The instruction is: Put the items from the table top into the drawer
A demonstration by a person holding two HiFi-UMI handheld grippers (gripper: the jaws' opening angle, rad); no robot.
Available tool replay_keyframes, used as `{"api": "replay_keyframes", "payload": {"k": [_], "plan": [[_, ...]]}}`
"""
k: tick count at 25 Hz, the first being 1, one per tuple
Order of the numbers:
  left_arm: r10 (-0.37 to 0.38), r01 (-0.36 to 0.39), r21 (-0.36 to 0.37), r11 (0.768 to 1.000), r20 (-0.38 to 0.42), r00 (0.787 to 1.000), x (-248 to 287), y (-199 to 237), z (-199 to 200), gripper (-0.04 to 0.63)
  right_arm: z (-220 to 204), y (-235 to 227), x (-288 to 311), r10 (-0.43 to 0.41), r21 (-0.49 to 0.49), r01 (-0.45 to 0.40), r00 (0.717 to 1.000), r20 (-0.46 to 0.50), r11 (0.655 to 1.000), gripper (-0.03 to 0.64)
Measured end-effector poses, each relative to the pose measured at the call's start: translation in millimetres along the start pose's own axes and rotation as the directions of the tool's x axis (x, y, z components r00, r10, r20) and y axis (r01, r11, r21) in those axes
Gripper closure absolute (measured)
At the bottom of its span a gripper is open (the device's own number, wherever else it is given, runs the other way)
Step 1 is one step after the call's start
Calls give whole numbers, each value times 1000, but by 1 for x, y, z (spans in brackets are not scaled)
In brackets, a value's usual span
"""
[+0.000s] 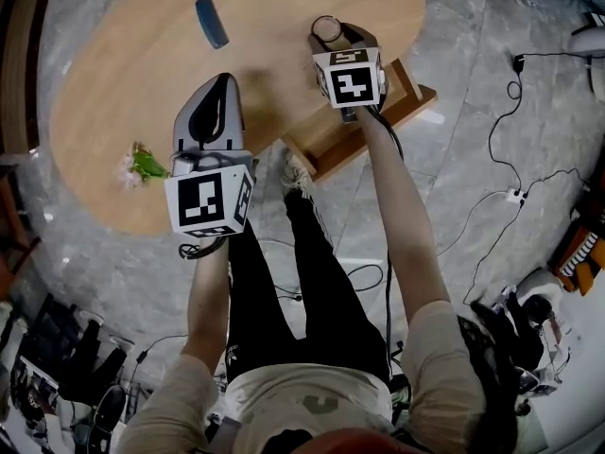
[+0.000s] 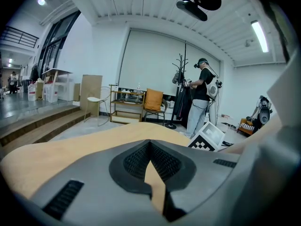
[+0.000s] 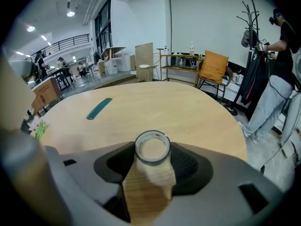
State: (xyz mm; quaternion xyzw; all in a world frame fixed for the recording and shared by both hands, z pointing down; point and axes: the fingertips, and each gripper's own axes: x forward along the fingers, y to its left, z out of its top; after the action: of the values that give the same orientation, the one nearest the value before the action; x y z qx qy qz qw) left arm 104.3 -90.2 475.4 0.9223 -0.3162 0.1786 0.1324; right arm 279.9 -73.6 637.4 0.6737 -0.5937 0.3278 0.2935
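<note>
On the oval wooden table (image 1: 113, 93) lie a teal flat bar (image 1: 212, 21) at the far side and a small bunch of flowers (image 1: 142, 165) near the left front edge. A roll of tape (image 1: 327, 29) lies flat near the right edge, and my right gripper (image 1: 328, 32) is shut on it, a pad against each side. The right gripper view shows the roll (image 3: 152, 147) between the right gripper's (image 3: 152, 150) tips, with the teal bar (image 3: 99, 108) far left. My left gripper (image 1: 225, 78) hovers over the table's front, shut on nothing, its tips meeting (image 2: 150, 142).
An open wooden drawer (image 1: 378, 126) juts out from under the table's right front, below my right arm. Cables (image 1: 501, 130) trail over the marble floor to the right. In the room beyond, a person (image 2: 200, 95) stands by a coat rack (image 2: 181, 88).
</note>
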Motion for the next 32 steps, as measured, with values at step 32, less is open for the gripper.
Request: {"api": "replay_keyframes", "payload": {"k": [32], "plan": [[70, -72, 32, 997, 60, 996, -37, 8, 49, 589, -142, 58, -111, 90, -1, -90, 991, -103, 996, 371]]}}
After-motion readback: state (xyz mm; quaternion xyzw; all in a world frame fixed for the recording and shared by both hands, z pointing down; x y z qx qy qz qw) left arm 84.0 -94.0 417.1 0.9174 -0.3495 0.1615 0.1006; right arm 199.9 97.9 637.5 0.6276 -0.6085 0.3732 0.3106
